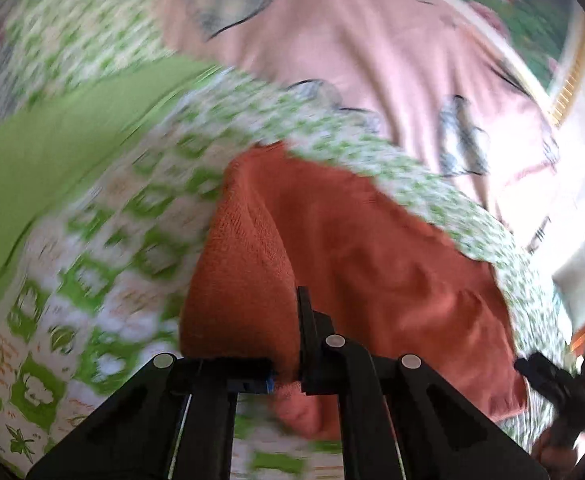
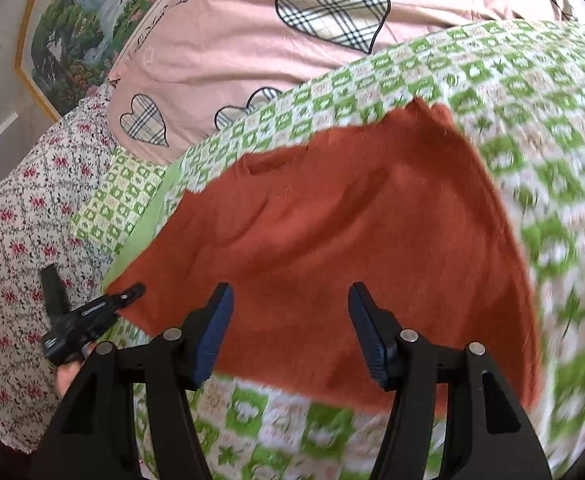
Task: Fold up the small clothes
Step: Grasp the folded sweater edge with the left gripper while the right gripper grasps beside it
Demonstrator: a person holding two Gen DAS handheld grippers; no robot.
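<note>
Rust-orange knit garment (image 2: 332, 232) lies on the green-checked sheet (image 2: 532, 128), 1 corner bunched and pinched by our left gripper (image 1: 288, 360). Our right gripper (image 2: 290, 332) hangs over its near edge, fingers apart. Pink heart-print cover (image 2: 232, 40) borders behind. We can't read any writing.

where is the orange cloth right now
The orange cloth lies on the green checked sheet, below the pink heart blanket; the left claw pinches its left corner.
</note>
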